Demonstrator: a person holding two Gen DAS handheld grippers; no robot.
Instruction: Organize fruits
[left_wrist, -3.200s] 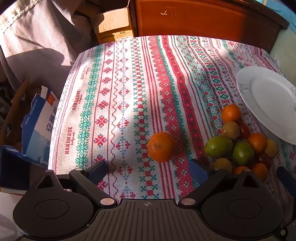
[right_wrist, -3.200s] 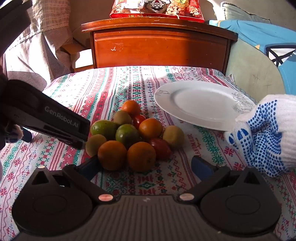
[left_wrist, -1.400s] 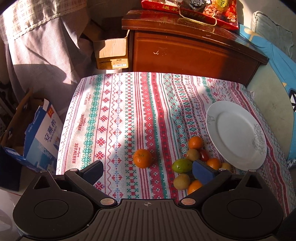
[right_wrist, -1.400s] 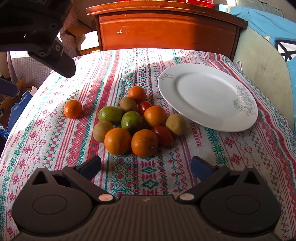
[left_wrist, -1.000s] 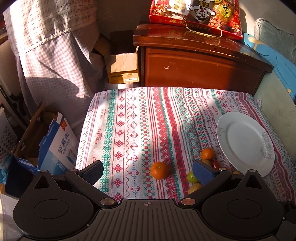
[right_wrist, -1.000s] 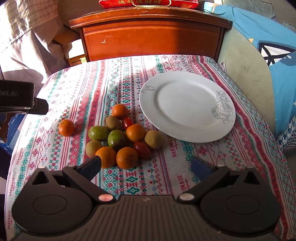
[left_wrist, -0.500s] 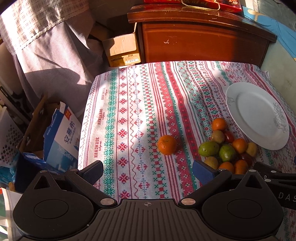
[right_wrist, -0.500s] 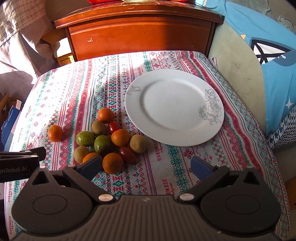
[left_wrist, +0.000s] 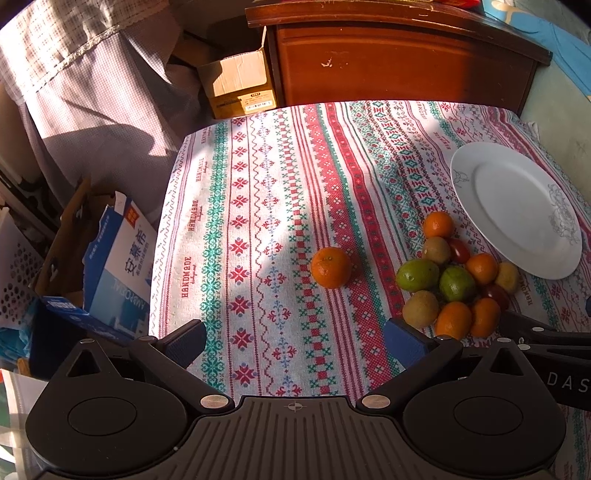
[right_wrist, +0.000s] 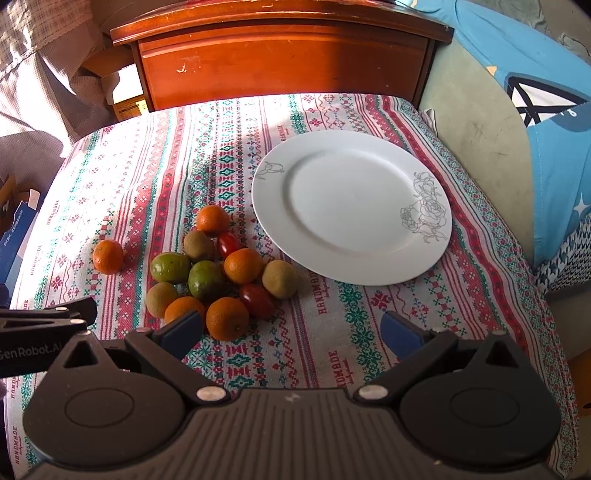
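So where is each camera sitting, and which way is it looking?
Left wrist: rides on the left claw, above the table's near left part, looking forward and down at the lone orange; its own open blue fingers show.
Right wrist: rides on the right claw, further right, looking forward and down at the white plate; its own open fingers show.
Shared: the fruit pile, plate, lone orange, patterned tablecloth, wooden cabinet, and part of the other claw.

Black hand-held gripper (left_wrist: 294, 341), blue finger pads (left_wrist: 400, 341), silver screws
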